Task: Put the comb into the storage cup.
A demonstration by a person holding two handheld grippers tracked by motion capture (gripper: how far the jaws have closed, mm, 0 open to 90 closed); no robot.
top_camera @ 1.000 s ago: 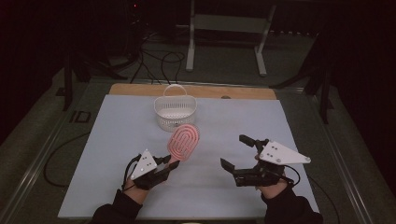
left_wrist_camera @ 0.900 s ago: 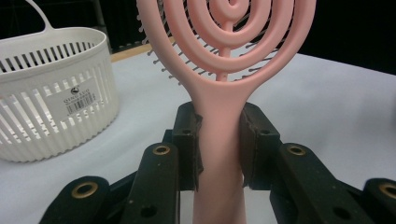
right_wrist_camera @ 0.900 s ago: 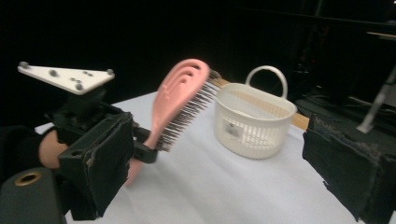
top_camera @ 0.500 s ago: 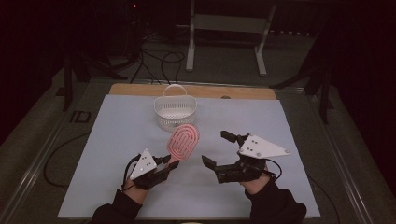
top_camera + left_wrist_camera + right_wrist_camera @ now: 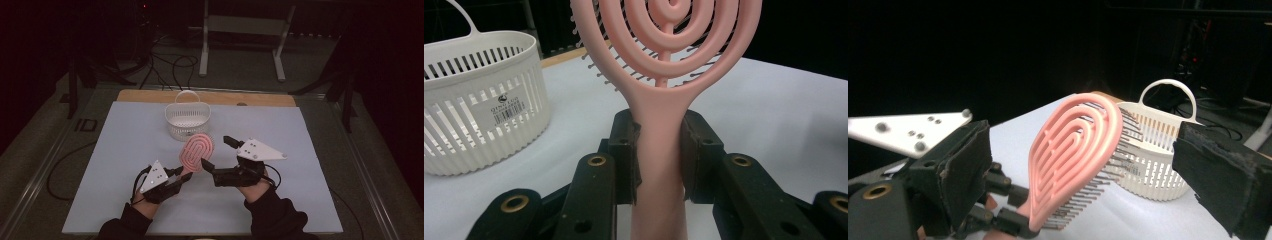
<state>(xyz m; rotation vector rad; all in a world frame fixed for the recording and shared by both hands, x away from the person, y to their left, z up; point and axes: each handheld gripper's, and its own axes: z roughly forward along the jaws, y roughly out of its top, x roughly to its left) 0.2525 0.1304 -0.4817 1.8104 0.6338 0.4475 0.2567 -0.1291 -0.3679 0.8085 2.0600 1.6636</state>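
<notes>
The left gripper (image 5: 186, 172) is sitting low at about seven o'clock on the table, pointing toward one o'clock, with its jaws pressing in from both sides on what it is holding. The right gripper (image 5: 216, 156) is hanging at about five o'clock, aiming toward nine o'clock, its jaws spread wide apart. Both forearms are coming in from six o'clock, in dark sleeves.

Only the white basket (image 5: 187, 120) stands just beyond the pink hairbrush (image 5: 197, 151); bare mat (image 5: 310, 145) elsewhere.
</notes>
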